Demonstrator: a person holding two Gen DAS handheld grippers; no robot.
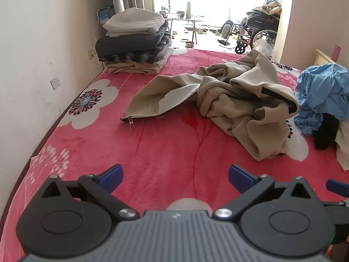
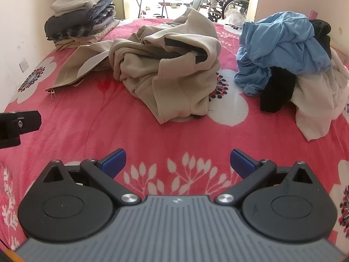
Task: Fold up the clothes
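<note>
A crumpled beige zip jacket (image 1: 231,100) lies in the middle of the red floral blanket (image 1: 165,150), its zipper pull (image 1: 131,124) trailing to the left. It also shows in the right wrist view (image 2: 170,65). My left gripper (image 1: 175,178) is open and empty, hovering over the blanket well short of the jacket. My right gripper (image 2: 177,162) is open and empty, also short of the jacket. A heap of unfolded clothes, light blue (image 2: 283,45), black and white, lies at the right.
A stack of folded clothes (image 1: 135,41) stands at the far left against the wall (image 1: 39,43). Beyond the bed are a folding table (image 1: 185,21) and a wheelchair (image 1: 257,30). Part of the left gripper (image 2: 19,124) shows at the right wrist view's left edge.
</note>
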